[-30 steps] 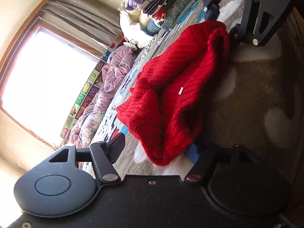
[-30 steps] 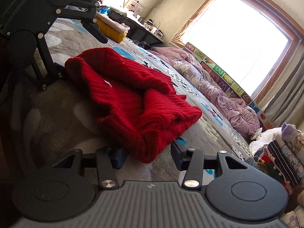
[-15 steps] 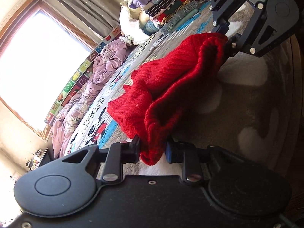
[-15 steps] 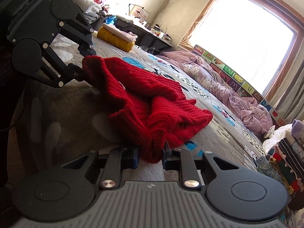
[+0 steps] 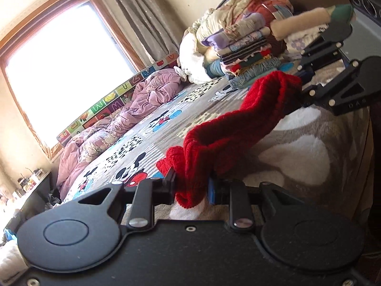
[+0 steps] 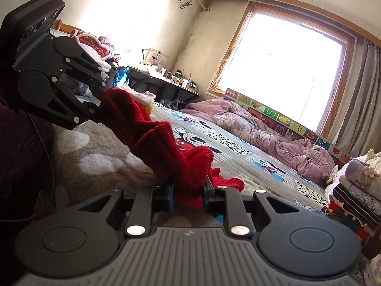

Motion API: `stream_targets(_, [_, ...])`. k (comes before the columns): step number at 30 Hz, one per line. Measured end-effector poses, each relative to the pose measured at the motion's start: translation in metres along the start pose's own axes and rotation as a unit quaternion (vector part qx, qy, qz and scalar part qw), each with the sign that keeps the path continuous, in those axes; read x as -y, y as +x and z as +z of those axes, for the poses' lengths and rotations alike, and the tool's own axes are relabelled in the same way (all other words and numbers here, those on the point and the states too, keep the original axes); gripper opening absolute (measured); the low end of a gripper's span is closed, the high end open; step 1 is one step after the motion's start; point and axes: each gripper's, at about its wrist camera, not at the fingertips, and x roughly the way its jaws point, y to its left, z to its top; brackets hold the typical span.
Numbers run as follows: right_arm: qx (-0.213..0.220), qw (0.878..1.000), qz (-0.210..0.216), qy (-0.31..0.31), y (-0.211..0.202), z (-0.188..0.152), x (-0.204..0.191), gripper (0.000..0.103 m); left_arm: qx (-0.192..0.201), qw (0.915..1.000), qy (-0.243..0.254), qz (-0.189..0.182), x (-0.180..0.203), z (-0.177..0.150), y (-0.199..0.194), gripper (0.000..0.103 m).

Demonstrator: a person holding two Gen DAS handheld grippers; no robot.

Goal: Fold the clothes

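While both grippers pinch sweater [image 5: 240, 128], I am in lifting step. Left gripper [image 5: 191, 187] and right gripper [image 6: 188, 191] clamp opposite edges; knit sags between, above bed [image 5: 297, 147]. Next: pull apart evenly, lay flat, fold.

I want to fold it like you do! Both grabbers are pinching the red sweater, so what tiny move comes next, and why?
Probably lift a bit higher. The left gripper and right gripper each pinch one end of the red sweater, but it sags between them and part seems to lie on the bed, so it cannot hang flat yet.
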Motion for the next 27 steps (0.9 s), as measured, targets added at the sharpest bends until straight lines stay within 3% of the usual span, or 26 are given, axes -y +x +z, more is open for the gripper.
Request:
stream_targets(17, [0.059, 0.991, -0.015, 0.121, 0.012, 0.016, 0.043, 0.023, 0.033, 0.9903, -0.132, -0.026, -0.041, 0.018, 0.020, 0.024])
stream_targets(27, [0.063, 0.978, -0.009, 0.199, 0.041, 0.008, 0.072, 0.023, 0.053, 0.9741, -0.213, -0.054, -0.067, 0.021, 0.046, 0.024])
